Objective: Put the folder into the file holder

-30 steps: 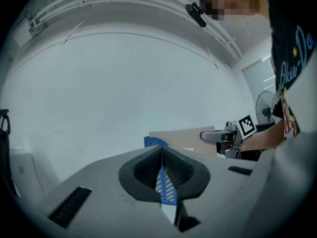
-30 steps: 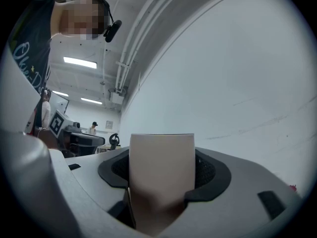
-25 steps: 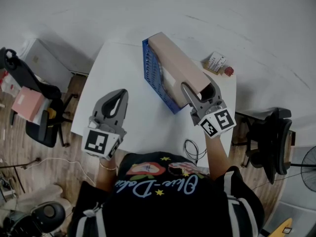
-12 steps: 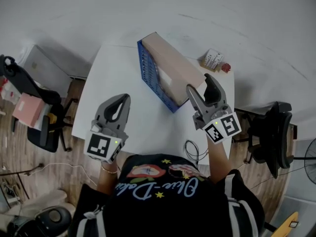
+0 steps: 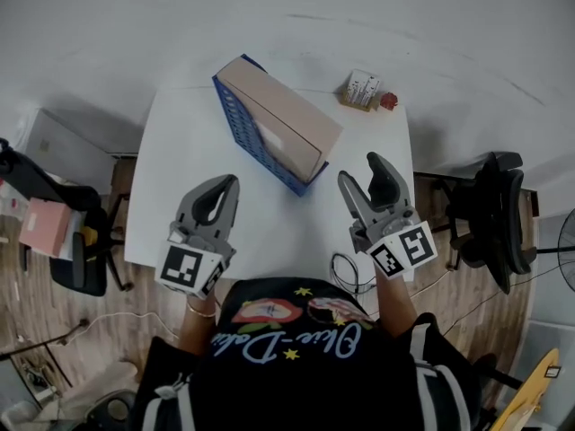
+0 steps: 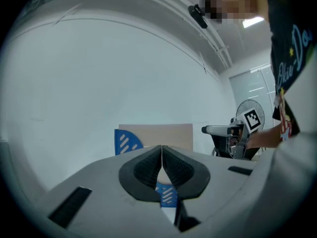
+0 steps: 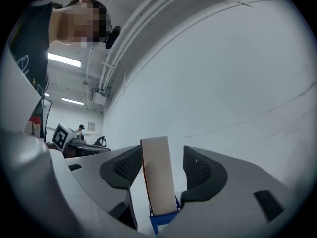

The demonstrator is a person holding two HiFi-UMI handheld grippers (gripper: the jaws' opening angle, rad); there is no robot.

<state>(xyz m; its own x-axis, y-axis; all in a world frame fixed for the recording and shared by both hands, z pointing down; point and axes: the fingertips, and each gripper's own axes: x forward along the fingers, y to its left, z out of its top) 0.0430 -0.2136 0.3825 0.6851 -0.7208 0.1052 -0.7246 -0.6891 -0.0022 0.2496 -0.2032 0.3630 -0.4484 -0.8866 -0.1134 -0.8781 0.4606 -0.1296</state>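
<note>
A tan box folder (image 5: pixel 286 118) stands in the blue file holder (image 5: pixel 241 131) at the back middle of the white table (image 5: pixel 175 178). My right gripper (image 5: pixel 361 171) is open and hangs apart from the folder, to the right of its near end. In the right gripper view the folder (image 7: pixel 157 175) shows end-on beyond the parted jaws, with the holder's blue edge (image 7: pixel 163 221) below it. My left gripper (image 5: pixel 227 183) is shut on nothing at the front left. Beyond its closed jaws (image 6: pixel 162 148) the left gripper view shows the folder (image 6: pixel 163 134) and holder (image 6: pixel 125 142).
A small box (image 5: pixel 361 88) and a red object (image 5: pixel 387 101) lie at the table's back right corner. A coiled cable (image 5: pixel 346 272) hangs at the front edge. Office chairs stand to the right (image 5: pixel 490 218) and left (image 5: pixel 54 241) of the table.
My right gripper opened, let go of the folder's near end and drew back toward the person. The folder stays in the holder. The left gripper barely moved.
</note>
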